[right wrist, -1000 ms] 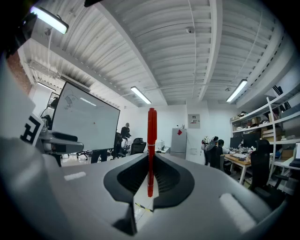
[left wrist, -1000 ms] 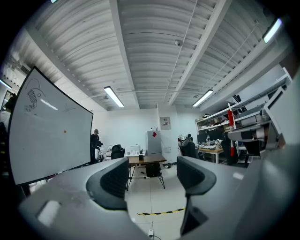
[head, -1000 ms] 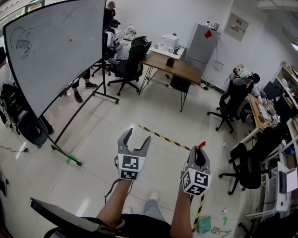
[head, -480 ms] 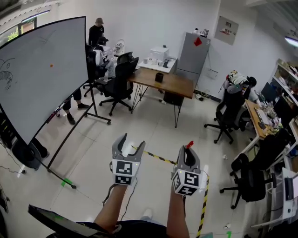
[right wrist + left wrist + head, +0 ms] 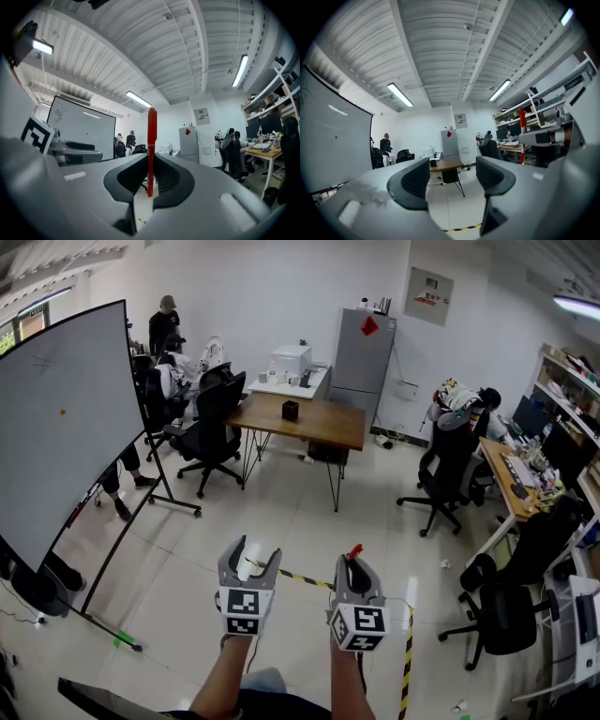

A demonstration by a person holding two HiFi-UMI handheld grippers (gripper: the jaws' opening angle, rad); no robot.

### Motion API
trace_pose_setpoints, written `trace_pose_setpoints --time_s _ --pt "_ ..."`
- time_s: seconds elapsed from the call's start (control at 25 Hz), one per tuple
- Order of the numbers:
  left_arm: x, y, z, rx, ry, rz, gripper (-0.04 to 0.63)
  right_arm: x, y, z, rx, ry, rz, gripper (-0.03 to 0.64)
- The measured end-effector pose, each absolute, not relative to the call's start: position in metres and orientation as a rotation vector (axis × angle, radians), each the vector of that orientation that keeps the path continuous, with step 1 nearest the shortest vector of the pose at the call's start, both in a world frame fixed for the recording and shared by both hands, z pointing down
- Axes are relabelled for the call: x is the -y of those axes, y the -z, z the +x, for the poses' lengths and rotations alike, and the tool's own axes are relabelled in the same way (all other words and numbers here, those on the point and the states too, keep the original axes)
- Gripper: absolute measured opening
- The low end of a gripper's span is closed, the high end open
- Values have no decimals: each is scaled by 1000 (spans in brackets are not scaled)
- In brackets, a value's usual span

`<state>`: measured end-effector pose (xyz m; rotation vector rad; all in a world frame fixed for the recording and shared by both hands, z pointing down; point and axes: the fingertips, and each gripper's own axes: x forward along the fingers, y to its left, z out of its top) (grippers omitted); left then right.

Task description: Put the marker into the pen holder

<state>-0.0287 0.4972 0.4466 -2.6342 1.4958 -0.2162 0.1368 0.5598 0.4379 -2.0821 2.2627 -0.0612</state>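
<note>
The red marker (image 5: 151, 150) stands upright, pinched between the clenched jaws of the right gripper (image 5: 352, 566), and its upper part sticks out well past them. Just left of it, the left gripper (image 5: 248, 562) has its jaws apart with nothing between them. Both are held near, above the pale floor (image 5: 281, 512) and a yellow-black tape strip (image 5: 305, 580). Farther off is a wooden desk (image 5: 319, 423) with a small black box (image 5: 290, 411) on it. A whiteboard (image 5: 56, 427) stands at the left.
</note>
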Motion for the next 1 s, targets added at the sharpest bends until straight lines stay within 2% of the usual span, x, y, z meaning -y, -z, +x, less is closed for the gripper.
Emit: trace_pose_setpoints --time_s 0.4,0.72,1.0 --pt "-401 -463 45 -1447 197 -2664 304 -469 -460 196 -2265 58 -2110 38" --pt "-256 -441 105 -1449 173 -2592 304 -317 -456 239 -2359 45 -2096 38" --pt "-132 -428 129 -1523 90 -2593 302 -187 -441 257 -2441 -35 -2027 38"
